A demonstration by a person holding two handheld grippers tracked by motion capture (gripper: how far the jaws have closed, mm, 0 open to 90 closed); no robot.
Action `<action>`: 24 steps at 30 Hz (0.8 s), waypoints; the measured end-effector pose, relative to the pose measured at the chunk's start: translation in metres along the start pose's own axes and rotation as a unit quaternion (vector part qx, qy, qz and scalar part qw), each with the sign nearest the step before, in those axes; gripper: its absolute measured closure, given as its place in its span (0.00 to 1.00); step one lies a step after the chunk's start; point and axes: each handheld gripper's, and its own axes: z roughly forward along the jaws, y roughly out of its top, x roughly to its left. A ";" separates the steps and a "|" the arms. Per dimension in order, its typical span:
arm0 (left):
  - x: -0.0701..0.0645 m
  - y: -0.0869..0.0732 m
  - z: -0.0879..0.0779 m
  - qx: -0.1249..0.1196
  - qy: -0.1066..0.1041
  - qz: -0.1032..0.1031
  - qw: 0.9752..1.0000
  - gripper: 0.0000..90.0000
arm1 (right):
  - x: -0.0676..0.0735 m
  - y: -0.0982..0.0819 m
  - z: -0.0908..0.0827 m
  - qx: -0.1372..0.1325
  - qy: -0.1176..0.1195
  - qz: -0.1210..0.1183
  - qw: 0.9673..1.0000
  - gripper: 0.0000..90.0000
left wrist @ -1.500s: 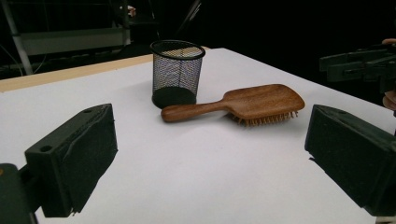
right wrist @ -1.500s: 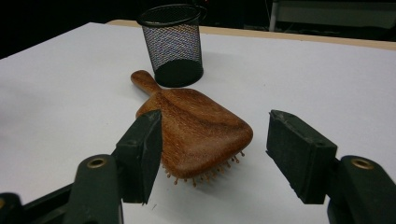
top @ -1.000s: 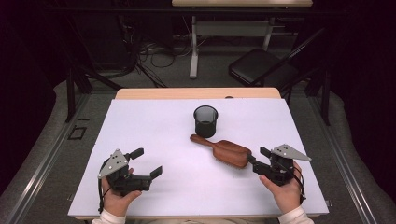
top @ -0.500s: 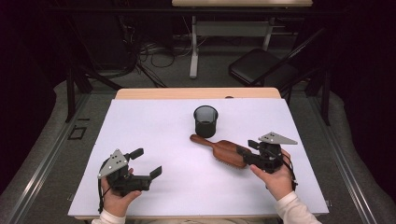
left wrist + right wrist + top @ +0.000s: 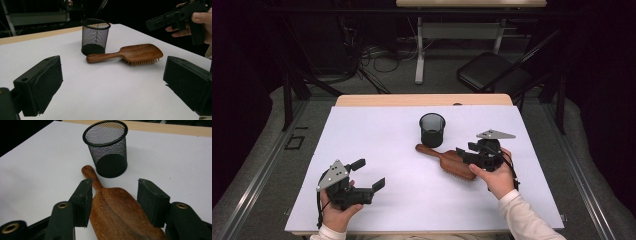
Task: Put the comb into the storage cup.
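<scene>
A brown wooden hairbrush (image 5: 444,157) lies bristles down on the white table top (image 5: 377,135), its handle pointing at a black mesh cup (image 5: 432,129) that stands upright just behind it. My right gripper (image 5: 466,151) hovers over the brush head. In the right gripper view its jaws (image 5: 114,184) straddle the neck of the brush (image 5: 117,212) and have just been closing, but the pads do not press on it. The cup (image 5: 107,147) stands just beyond. My left gripper (image 5: 369,173) rests at the near left, open and empty, facing the brush (image 5: 135,53) and the cup (image 5: 95,36).
A strip of bare wood (image 5: 422,100) runs along the table's far edge. A black folding chair (image 5: 492,72) and a desk frame stand on the floor behind. Wide white surface lies between the two grippers and to the left of the cup.
My right gripper has moved up and to the left, from beside the brush head's end to over it, and its jaws have narrowed a little. The left gripper, brush and cup have not moved.
</scene>
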 end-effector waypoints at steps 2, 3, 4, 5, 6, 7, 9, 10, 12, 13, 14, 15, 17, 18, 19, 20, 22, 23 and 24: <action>0.000 0.000 0.000 -0.001 -0.001 0.001 1.000 0.03 | 0.001 0.003 0.004 0.009 -0.002 0.001 1.000 0.52; 0.000 0.000 0.000 -0.001 -0.001 0.001 1.000 0.03 | 0.001 0.004 0.006 0.012 -0.003 0.001 1.000 0.53; 0.001 0.000 0.000 0.000 -0.001 0.002 1.000 0.03 | 0.002 0.006 0.008 0.017 -0.004 0.002 1.000 0.53; 0.001 0.000 0.000 0.001 -0.001 0.000 1.000 0.03 | 0.003 0.008 0.010 0.021 -0.006 0.000 1.000 0.53; 0.001 0.000 0.000 0.002 -0.001 0.000 1.000 0.03 | 0.003 0.009 0.012 0.025 -0.009 -0.002 1.000 0.53; 0.001 0.000 0.000 0.003 -0.001 0.000 1.000 0.03 | 0.004 0.011 0.014 0.029 -0.009 -0.001 1.000 0.53; 0.001 -0.001 0.001 0.003 -0.003 -0.001 1.000 0.03 | 0.004 0.014 0.018 0.037 -0.010 -0.005 0.999 0.54; 0.001 -0.001 0.001 0.003 -0.003 0.000 1.000 0.03 | 0.005 0.015 0.020 0.043 -0.011 -0.008 0.999 0.54; 0.001 -0.001 0.001 0.003 -0.003 0.000 1.000 0.03 | 0.007 0.018 0.025 0.054 -0.017 -0.008 0.998 0.56; 0.001 -0.001 0.001 0.003 -0.003 0.000 1.000 0.03 | 0.007 0.019 0.027 0.056 -0.019 -0.010 0.998 0.57; 0.001 -0.001 0.001 0.003 -0.003 0.000 1.000 0.03 | 0.008 0.020 0.029 0.061 -0.021 -0.009 0.998 0.58; 0.001 -0.001 0.001 0.003 -0.002 -0.001 1.000 0.03 | 0.008 0.021 0.032 0.065 -0.020 -0.009 0.998 0.59; 0.002 -0.001 0.001 0.005 -0.002 0.000 1.000 0.03 | 0.008 0.023 0.037 0.071 -0.021 -0.005 0.997 0.62; 0.002 -0.001 0.001 0.005 -0.001 0.001 1.000 0.03 | 0.008 0.024 0.039 0.075 -0.022 -0.005 0.997 0.63; 0.002 -0.001 0.001 0.005 -0.002 0.001 1.000 0.03 | 0.008 0.025 0.041 0.080 -0.022 -0.004 0.997 0.64; 0.002 -0.001 0.001 0.005 -0.002 0.000 1.000 0.03 | 0.008 0.026 0.043 0.084 -0.023 -0.001 0.996 0.66; 0.002 -0.001 0.001 0.005 -0.002 0.000 1.000 0.03 | 0.009 0.027 0.045 0.087 -0.025 0.002 0.996 0.68; 0.002 -0.001 0.001 0.006 -0.002 0.000 1.000 0.03 | 0.009 0.029 0.048 0.091 -0.023 0.004 0.996 0.70; 0.002 -0.001 0.001 0.006 -0.001 0.000 1.000 0.03 | 0.010 0.031 0.050 0.094 -0.024 0.005 0.995 0.71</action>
